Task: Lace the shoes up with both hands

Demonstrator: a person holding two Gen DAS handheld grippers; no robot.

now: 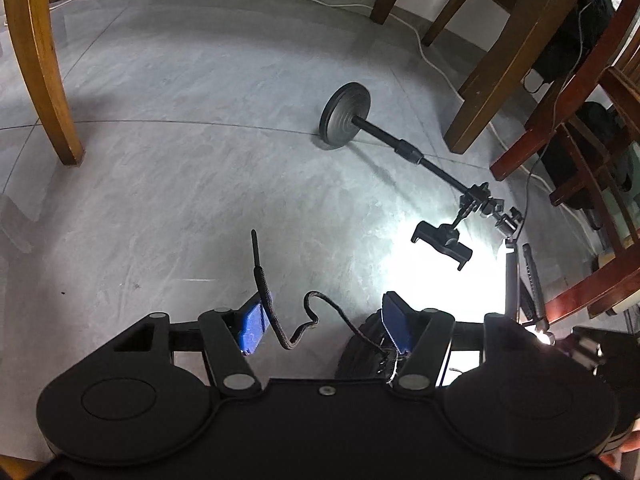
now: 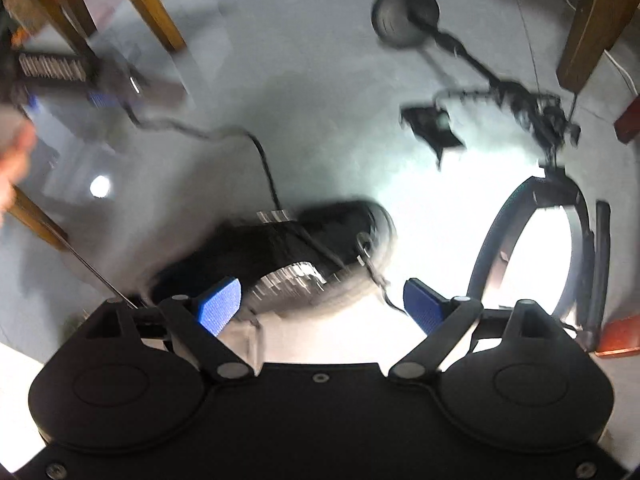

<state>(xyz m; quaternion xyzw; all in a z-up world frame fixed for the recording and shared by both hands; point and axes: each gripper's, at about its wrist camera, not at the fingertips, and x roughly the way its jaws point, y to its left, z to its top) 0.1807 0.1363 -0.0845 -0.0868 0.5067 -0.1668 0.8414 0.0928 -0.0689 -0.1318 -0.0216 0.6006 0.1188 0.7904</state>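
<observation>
We hold the left gripper (image 1: 320, 322) half-spread, pads clear of the lace end (image 1: 264, 284) that leans on its left pad, tip pointing away from us. The black shoe (image 2: 280, 248) lies on the floor just ahead of our wide, empty right gripper (image 2: 316, 304), long axis slanting up-right; the right hand seems nearer it.

My left gripper (image 1: 326, 322) points steeply down, its blue pads (image 1: 253, 326) parted and nothing pinched between them. My right gripper (image 2: 320, 306) aims even more steeply downward, blue pads (image 2: 220, 306) spread wide with nothing clamped. At the right view's left edge I see my hand (image 2: 12, 160), blurred
</observation>
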